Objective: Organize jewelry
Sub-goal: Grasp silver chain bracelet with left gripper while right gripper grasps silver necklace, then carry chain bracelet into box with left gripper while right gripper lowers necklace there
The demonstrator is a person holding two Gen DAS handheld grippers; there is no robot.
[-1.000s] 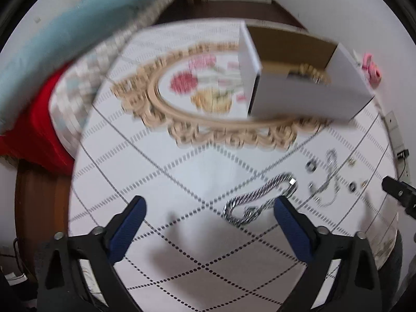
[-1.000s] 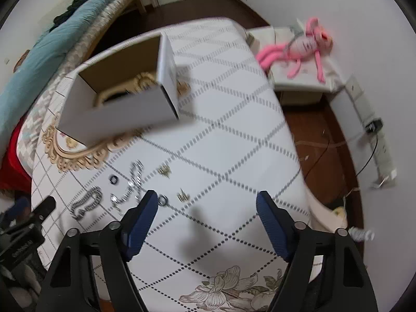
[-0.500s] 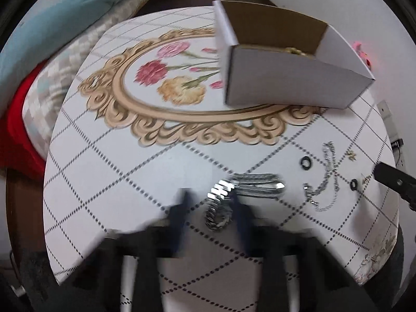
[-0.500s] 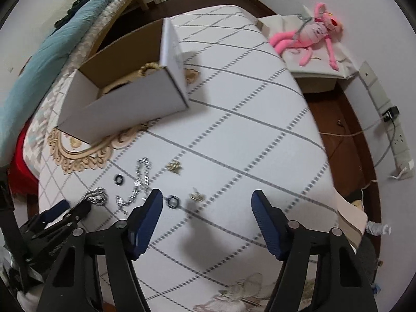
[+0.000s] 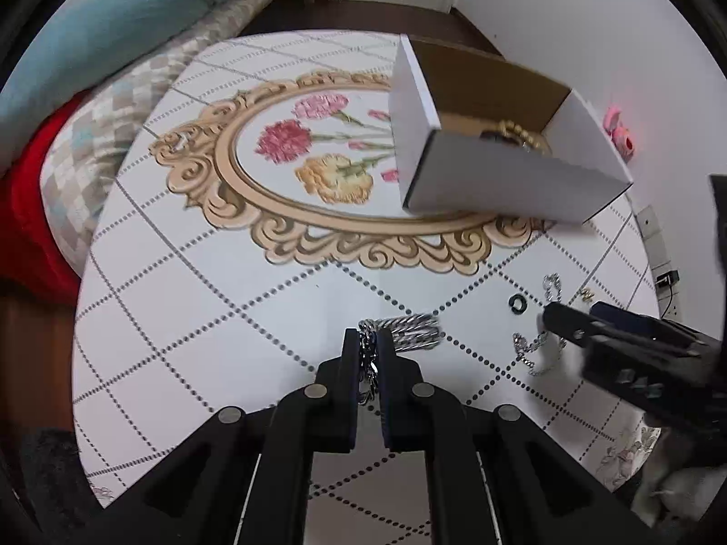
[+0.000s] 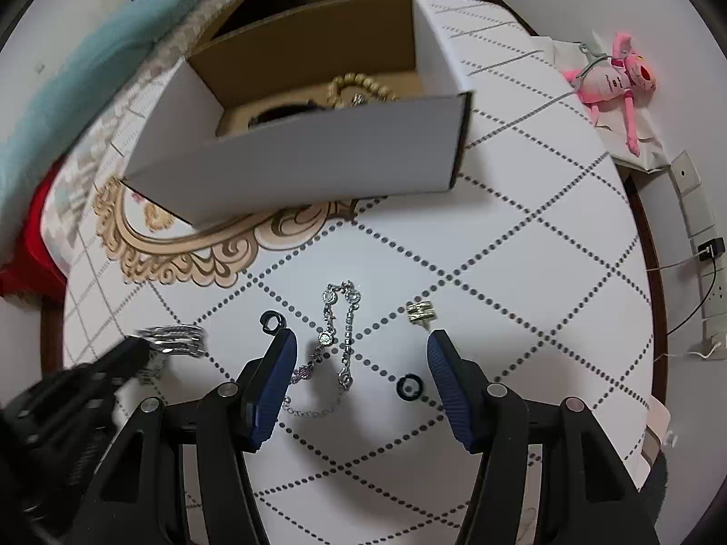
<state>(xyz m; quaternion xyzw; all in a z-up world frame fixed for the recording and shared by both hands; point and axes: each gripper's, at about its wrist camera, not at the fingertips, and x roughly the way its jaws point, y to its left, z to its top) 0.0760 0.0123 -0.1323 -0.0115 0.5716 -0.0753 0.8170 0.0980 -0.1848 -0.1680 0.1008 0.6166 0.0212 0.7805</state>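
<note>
My left gripper (image 5: 367, 340) is shut on one end of a thick silver chain (image 5: 413, 329) that lies on the white table; the chain also shows in the right wrist view (image 6: 175, 338). My right gripper (image 6: 361, 347) is open, low over a thin silver bracelet (image 6: 336, 340), a black ring (image 6: 409, 387) and a gold ring (image 6: 420, 311). Another black ring (image 6: 271, 320) lies by its left finger. A white cardboard box (image 6: 313, 154) behind holds a beaded bracelet (image 6: 359, 88).
The round table (image 6: 522, 236) has a floral oval print (image 5: 318, 159). A bed with blue bedding (image 5: 113, 22) is at the left. A pink plush toy (image 6: 613, 79) and a power strip (image 6: 706, 245) lie on the floor to the right.
My left gripper came down and shut on the thick silver chain. My right gripper moved forward and lower over the thin bracelet and rings, still open.
</note>
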